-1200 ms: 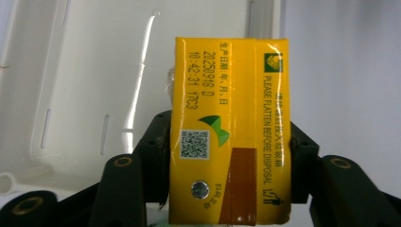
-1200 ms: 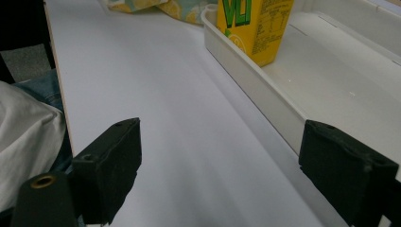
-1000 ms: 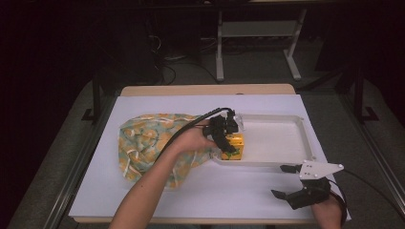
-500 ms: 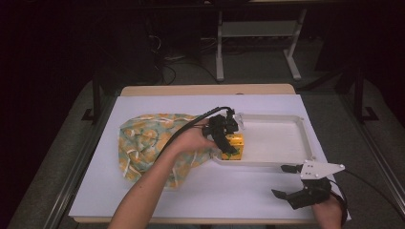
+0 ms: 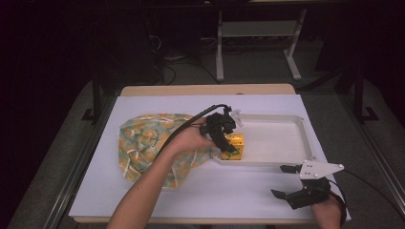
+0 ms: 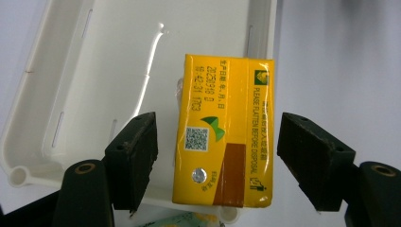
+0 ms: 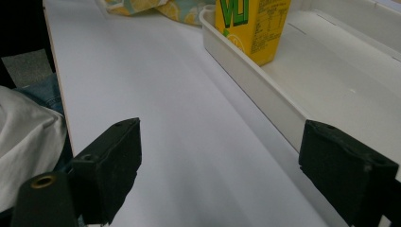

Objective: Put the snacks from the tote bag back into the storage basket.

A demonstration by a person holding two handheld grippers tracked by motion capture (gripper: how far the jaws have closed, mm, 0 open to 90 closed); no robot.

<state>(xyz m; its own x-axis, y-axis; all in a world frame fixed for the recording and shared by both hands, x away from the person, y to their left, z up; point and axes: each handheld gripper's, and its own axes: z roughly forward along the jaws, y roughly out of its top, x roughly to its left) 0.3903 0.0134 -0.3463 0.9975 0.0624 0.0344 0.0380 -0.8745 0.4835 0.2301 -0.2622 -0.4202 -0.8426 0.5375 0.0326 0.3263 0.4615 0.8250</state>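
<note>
Carton [image 6: 222, 132] is standing in the tray's [image 5: 286, 125] corner; left gripper [image 6: 217, 156] has just been opening, touching nothing—lifting straight up avoids tipping it.

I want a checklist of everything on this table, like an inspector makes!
Surface: white table sheet, flat.
Job's things: yellow drink carton standing in the near left corner of the white tray.
Clutter: patterned cloth bag lying left of the tray.
Grippers: left tool over the carton, jaws just opened, gaps on both sides; right tool open, holding nothing, near the front edge.
Cables: black cable trailing from the left tool.
Surroundings: dark floor, white frame legs behind.
</note>
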